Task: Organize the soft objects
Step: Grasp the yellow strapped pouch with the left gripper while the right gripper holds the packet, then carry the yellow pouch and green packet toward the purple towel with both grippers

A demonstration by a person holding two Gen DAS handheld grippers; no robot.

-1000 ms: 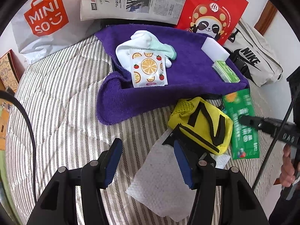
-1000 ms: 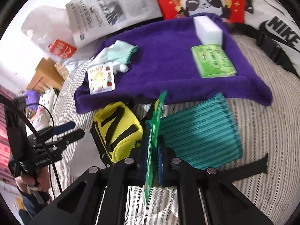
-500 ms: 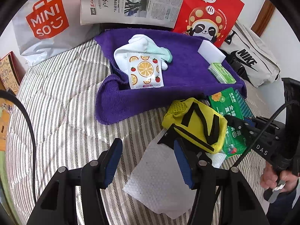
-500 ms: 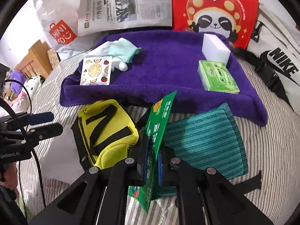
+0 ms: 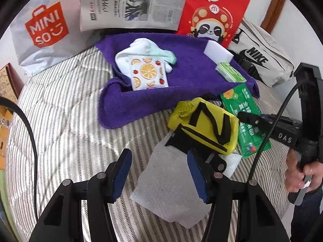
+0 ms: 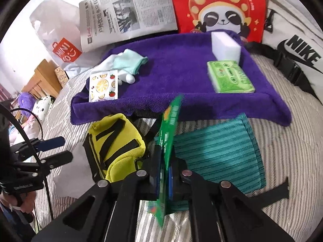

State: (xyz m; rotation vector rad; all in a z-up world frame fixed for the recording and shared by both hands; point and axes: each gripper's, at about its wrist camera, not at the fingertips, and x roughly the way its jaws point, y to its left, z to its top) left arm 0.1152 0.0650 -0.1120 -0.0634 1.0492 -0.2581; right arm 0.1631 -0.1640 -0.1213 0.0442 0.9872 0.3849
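Observation:
My right gripper (image 6: 164, 167) is shut on a flat green packet (image 6: 168, 139), held edge-on above a teal striped cloth (image 6: 218, 153); the packet also shows in the left wrist view (image 5: 245, 121). My left gripper (image 5: 159, 173) is open and empty over a white paper towel (image 5: 171, 189), beside a yellow pouch with black straps (image 5: 206, 125). On the purple towel (image 6: 181, 76) lie a white and mint sock (image 6: 125, 62), a fruit-print packet (image 6: 103, 85), a white sponge block (image 6: 225, 44) and a green tissue pack (image 6: 230, 76).
Along the back stand a Miniso bag (image 5: 44, 32), a newspaper (image 5: 131, 4), a red panda bag (image 5: 214, 14) and a white Nike bag (image 5: 260, 60). All lie on a striped quilted bed (image 5: 60, 121). Furniture and plush toys show beyond the bed's left side (image 6: 34, 100).
My right gripper has kept hold of the green packet, tilting it from edge-on to slanted and back while shifting over the teal cloth. My left gripper stayed open and has barely moved.

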